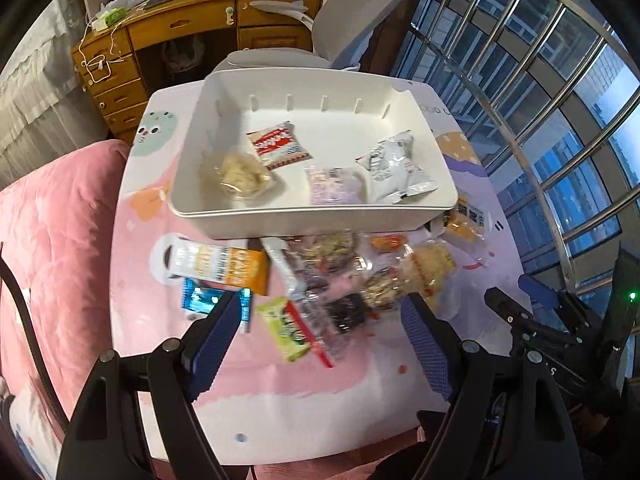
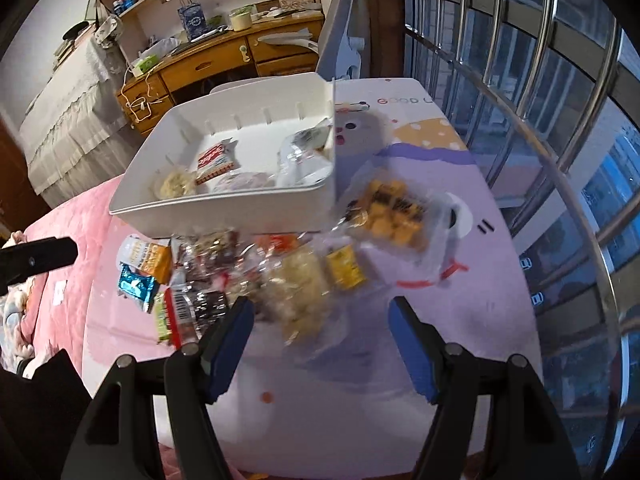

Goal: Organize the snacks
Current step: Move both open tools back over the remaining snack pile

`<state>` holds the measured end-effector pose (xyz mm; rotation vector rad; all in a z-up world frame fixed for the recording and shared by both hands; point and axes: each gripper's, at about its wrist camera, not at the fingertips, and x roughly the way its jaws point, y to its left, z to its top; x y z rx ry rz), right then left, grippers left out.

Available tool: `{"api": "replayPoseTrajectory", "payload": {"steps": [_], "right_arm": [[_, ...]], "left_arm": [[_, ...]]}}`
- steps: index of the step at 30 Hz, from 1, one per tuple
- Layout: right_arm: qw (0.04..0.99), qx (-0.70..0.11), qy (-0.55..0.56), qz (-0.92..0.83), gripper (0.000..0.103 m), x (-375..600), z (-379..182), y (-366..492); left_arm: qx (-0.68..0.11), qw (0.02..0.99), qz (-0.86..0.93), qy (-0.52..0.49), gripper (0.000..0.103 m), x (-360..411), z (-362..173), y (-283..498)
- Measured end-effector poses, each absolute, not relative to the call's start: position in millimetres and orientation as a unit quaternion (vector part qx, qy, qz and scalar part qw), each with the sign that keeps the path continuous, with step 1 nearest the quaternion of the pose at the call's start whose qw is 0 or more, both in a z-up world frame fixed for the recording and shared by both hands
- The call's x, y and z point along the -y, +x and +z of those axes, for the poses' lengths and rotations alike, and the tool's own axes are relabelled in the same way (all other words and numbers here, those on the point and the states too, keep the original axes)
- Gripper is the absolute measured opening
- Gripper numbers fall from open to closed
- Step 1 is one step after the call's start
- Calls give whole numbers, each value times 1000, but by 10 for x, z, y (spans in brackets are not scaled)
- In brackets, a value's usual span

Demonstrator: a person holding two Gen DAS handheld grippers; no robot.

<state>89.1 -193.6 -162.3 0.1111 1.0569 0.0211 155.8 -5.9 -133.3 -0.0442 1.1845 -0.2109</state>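
Note:
A white bin (image 1: 256,216) stands on the small table (image 1: 304,392) and holds several snack packets, among them a red-and-white one (image 1: 278,144) and a silver one (image 1: 394,168). A pile of loose packets (image 1: 336,276) lies in front of the bin, with an orange packet (image 1: 228,266) and a green one (image 1: 286,328). My left gripper (image 1: 320,344) is open and empty above the near side of the pile. My right gripper (image 2: 320,340) is open and empty over a pale snack bag (image 2: 300,292). The bin (image 2: 224,216) and a clear pack of orange snacks (image 2: 396,212) show in the right wrist view.
A pink quilt (image 1: 52,248) lies left of the table. A grey chair (image 1: 352,20) and a wooden desk (image 1: 168,36) stand behind it. Window bars (image 1: 552,92) run along the right. The right gripper's body (image 1: 560,320) shows at the lower right of the left wrist view.

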Motion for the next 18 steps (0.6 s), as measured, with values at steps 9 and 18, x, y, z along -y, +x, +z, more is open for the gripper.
{"api": "replayPoseTrajectory", "payload": {"steps": [9,18], "right_arm": [[858,-511,27,48,71,2475,-1724,1109],[856,-511,-13,69,71,2758,-1861,1387]], "left_arm": [[-583,809,-62,-44,81,642,-1554,1619],[-629,773,-16,-82,81,829,-1885,1772]]}}
